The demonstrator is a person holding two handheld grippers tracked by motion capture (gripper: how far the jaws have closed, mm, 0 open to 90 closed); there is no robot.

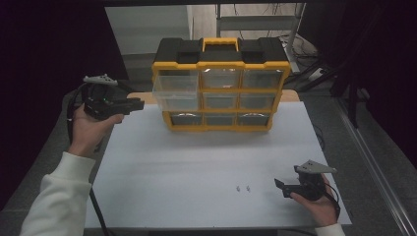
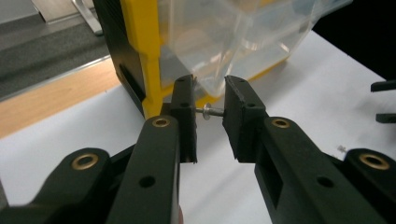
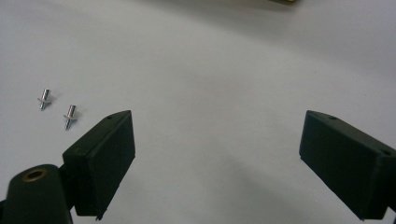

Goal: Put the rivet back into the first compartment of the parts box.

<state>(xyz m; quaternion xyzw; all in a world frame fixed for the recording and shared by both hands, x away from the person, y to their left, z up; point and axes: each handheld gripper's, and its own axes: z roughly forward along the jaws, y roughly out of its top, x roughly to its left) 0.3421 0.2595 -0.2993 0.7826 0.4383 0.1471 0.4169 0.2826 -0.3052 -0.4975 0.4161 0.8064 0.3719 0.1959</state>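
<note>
A small metal pin [image 2: 211,112] is pinched endwise in the left tongs [image 2: 209,114], just before the pulled-out clear drawer [image 1: 175,92] at the upper left of the yellow organizer [image 1: 220,91]. The right tongs [image 3: 217,149] gape empty over the white table [image 1: 196,162], beside two more pins [image 3: 57,108]. Risk: the thin grip may let the pin slip short of the drawer.

Your white desk [image 1: 196,162] stands on grey floor [image 1: 364,128], with a wood strip [image 1: 142,97] along its far edge. Black curtains [image 1: 49,44] hang left and right; a metal shelf [image 1: 255,22] and cables [image 1: 305,69] lie beyond.
</note>
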